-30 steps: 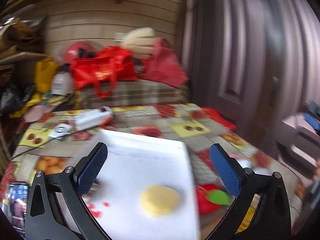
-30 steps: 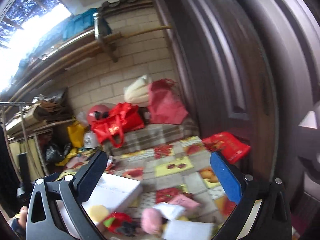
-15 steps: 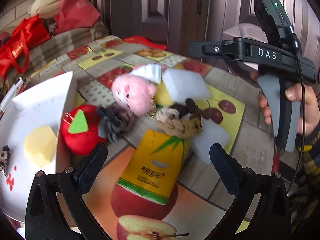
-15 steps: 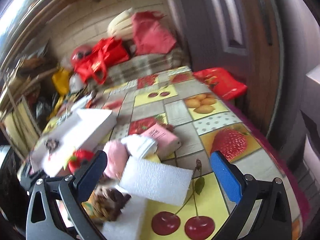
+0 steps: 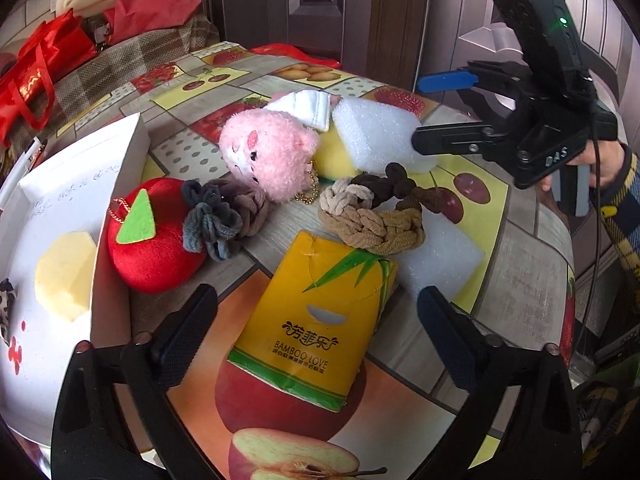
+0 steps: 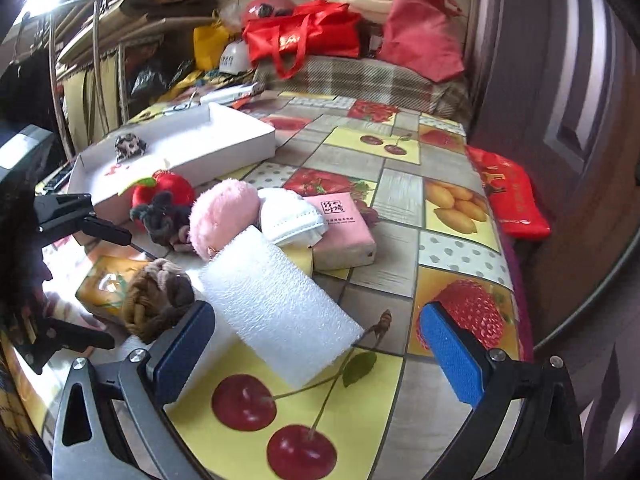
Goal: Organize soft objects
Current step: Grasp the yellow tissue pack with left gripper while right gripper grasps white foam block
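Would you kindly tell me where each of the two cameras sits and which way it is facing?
Left wrist: on the left hand-held gripper, angled down at the yellow tissue pack; own fingers closing, nothing gripped; right hand-held gripper and hand opposite.
Right wrist: on the right gripper, angled down at the white foam sheet; own fingers open.
Shared: pink plush, red plush apple, white box.
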`<state>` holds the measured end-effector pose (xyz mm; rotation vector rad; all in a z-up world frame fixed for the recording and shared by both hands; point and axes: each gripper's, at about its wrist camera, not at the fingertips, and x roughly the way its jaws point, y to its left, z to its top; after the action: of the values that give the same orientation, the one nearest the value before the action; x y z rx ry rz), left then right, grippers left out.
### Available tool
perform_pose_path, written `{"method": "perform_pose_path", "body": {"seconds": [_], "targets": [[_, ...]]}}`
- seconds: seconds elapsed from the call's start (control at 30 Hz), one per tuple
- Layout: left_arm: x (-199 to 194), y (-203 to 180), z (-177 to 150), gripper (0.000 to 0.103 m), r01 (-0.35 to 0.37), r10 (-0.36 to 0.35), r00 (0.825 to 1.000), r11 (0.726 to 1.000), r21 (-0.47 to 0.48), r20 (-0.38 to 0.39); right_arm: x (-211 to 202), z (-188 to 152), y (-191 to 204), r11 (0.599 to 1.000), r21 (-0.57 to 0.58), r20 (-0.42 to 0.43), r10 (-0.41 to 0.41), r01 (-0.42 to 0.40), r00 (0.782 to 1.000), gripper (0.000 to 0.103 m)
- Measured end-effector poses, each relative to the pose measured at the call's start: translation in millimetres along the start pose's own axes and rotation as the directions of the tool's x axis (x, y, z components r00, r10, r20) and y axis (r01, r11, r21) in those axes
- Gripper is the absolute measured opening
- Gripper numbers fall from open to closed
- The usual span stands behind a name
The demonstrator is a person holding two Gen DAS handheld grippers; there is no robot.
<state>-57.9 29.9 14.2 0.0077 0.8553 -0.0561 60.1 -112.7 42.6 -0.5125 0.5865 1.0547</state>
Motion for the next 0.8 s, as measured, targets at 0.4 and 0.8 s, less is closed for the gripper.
{"method": "perform_pose_path", "body": {"seconds": [0.4, 0.8], "targets": [[5, 3, -1, 0.057, 0.025, -0.026, 0.999, 1.000, -0.018, -0.027, 28, 7, 12, 0.995, -0.075, -0.087, 0.060, -0.067, 0.994, 0.060], [4, 1, 1, 0.054, 0.030, -0.030, 0.999, 0.999, -0.013, -0.023, 0, -12, 26, 0.986, -0.040, -0.067, 0.158, -0.161, 0.985, 0.034]]}}
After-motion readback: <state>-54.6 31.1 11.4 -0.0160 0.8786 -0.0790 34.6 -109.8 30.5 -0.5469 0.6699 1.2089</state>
